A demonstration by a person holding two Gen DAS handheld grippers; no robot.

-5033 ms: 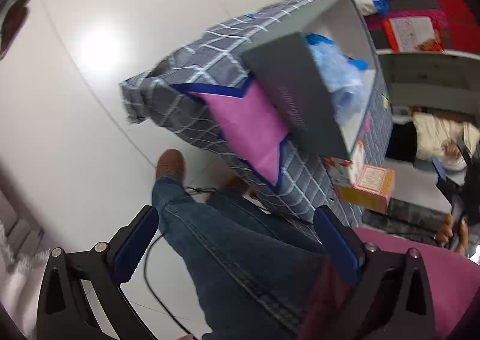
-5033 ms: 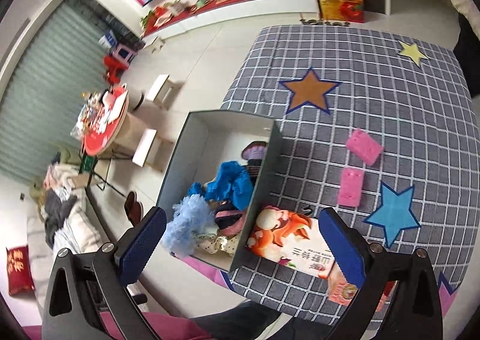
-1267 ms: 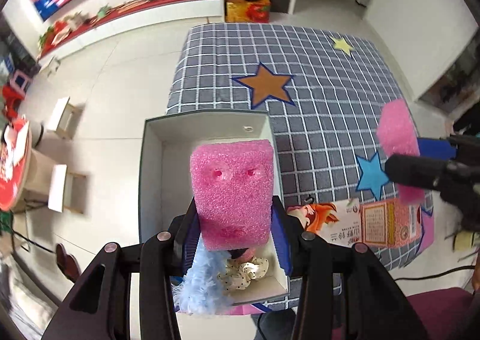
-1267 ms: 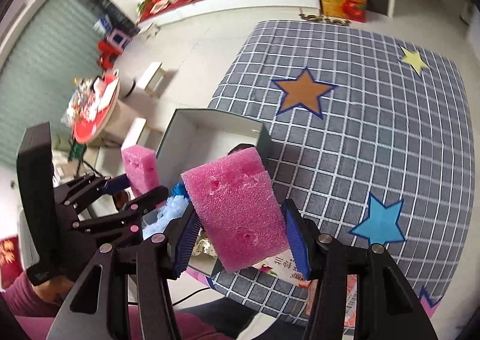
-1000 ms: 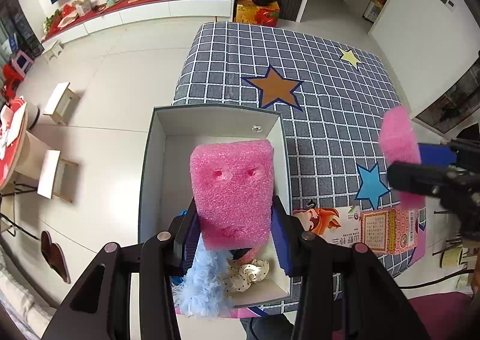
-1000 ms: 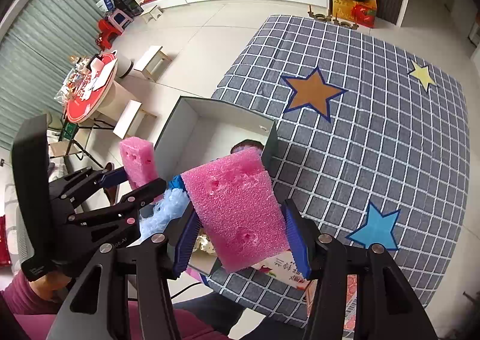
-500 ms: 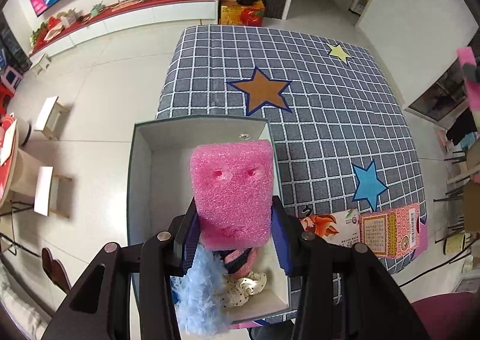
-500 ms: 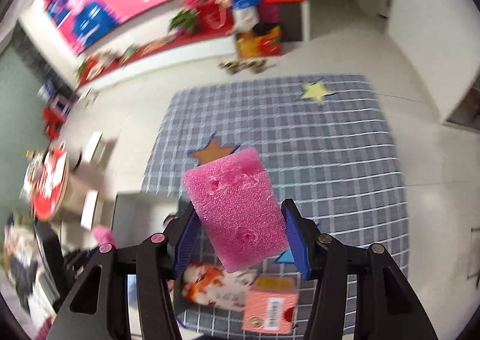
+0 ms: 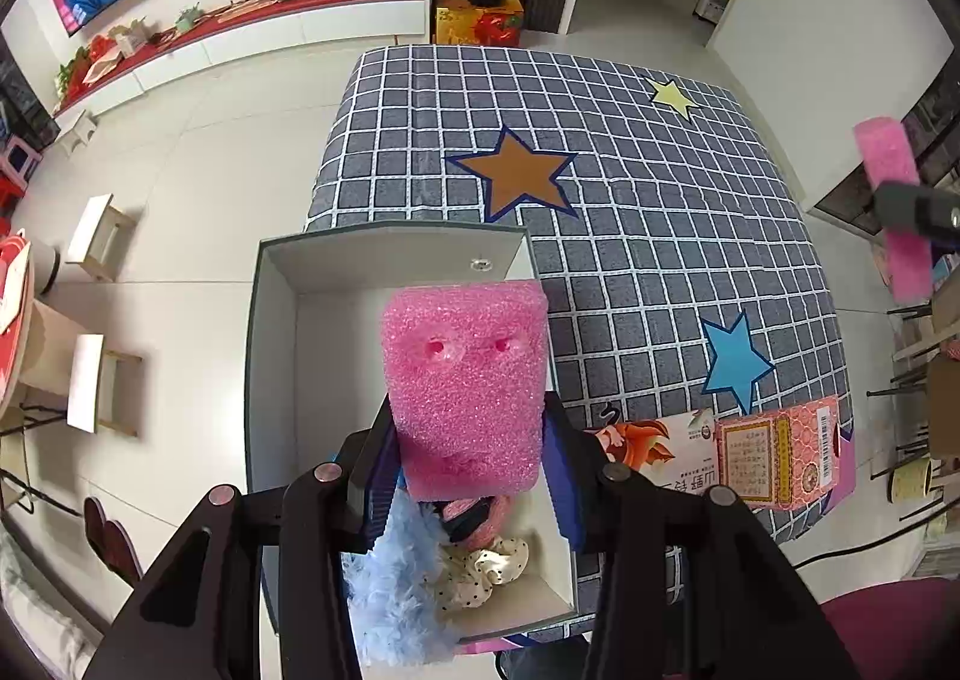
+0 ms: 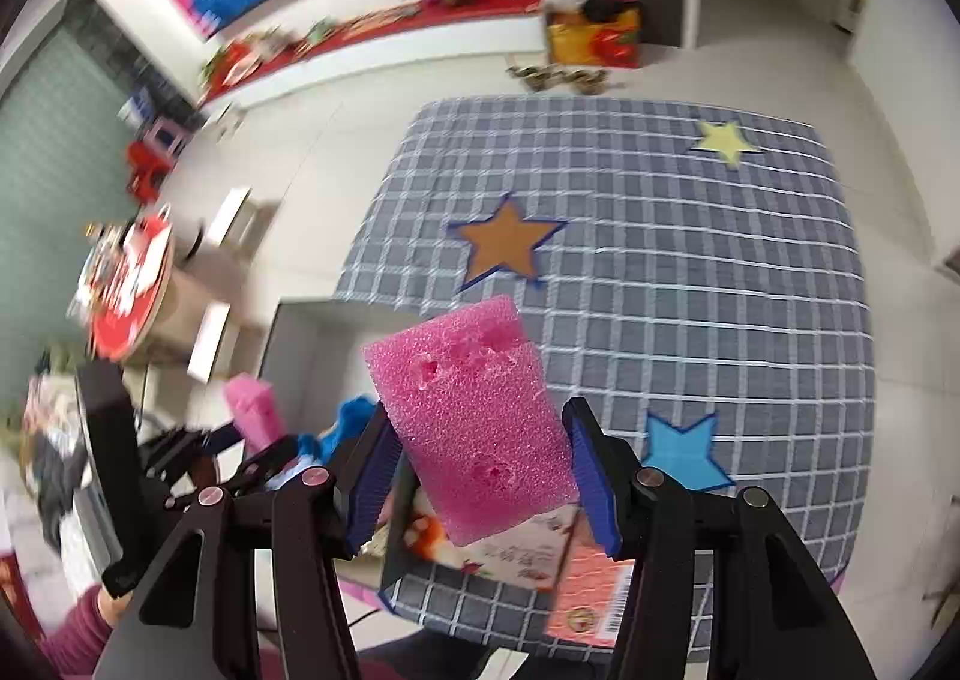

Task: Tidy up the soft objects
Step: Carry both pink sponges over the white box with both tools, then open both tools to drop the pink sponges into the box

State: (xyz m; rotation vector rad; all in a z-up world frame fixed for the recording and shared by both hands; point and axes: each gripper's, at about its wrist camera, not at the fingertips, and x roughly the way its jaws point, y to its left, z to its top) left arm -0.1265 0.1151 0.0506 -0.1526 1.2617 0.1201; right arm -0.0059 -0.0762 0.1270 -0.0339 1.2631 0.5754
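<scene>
Checked cloth (image 9: 660, 236) underlies both sponge-clamping grippers; only left wrist shows box (image 9: 270, 356) contents.

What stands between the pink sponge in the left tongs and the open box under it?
Nothing visible does. The pink sponge, clamped in the left tongs, hangs over the open box; only soft items such as the blue fluffy piece lie inside at its near end.

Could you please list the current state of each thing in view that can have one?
Left gripper: shut on a pink sponge, held above the box.
Right gripper: shut on a second sponge, held above the table.
Box: open, no lid on, partly filled with soft items.
Blue fluffy item: lying in the box's near end.
Polka-dot scrunchie: lying in the box.
Pink carton: lying flat on the tablecloth.
</scene>
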